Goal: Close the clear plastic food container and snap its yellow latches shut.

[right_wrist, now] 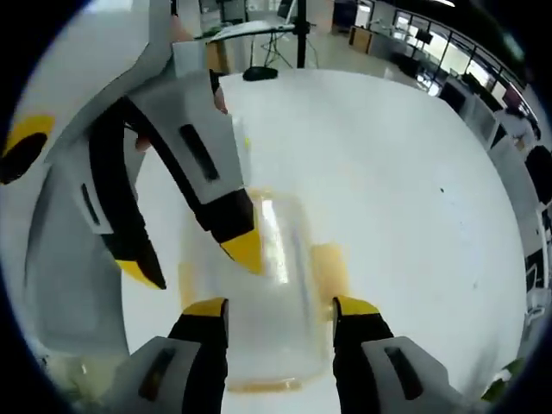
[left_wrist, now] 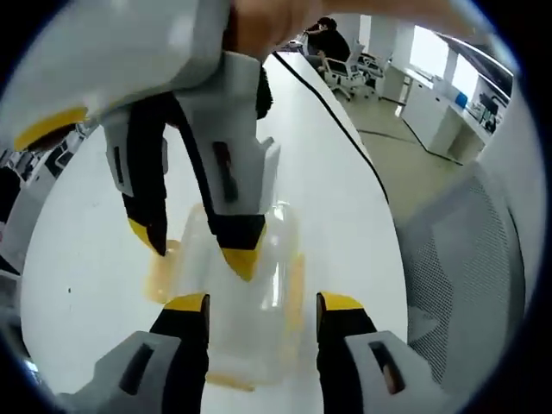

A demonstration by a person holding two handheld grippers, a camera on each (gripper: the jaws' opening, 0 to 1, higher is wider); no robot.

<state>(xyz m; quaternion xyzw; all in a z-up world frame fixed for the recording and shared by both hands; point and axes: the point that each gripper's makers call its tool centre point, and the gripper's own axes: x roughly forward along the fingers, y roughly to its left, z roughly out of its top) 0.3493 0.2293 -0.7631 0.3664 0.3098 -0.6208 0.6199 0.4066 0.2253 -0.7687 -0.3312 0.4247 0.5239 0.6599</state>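
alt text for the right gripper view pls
A clear plastic food container with yellow latches sits on a white table, between the right gripper's open jaws. The left gripper reaches down onto it from the left.

Left gripper view: the container (left_wrist: pixel 246 293) is blurred; its near end at 6 o'clock sits behind the left gripper (left_wrist: pixel 262 312) fingers, and its far end at 12 o'clock behind the right gripper (left_wrist: pixel 203 250). Latch engagement cannot be determined. Right gripper view: the yellow latch (right_wrist: pixel 329 269) at 3 o'clock is smeared. The worktop (right_wrist: pixel 388 172) is cut off at the edge.
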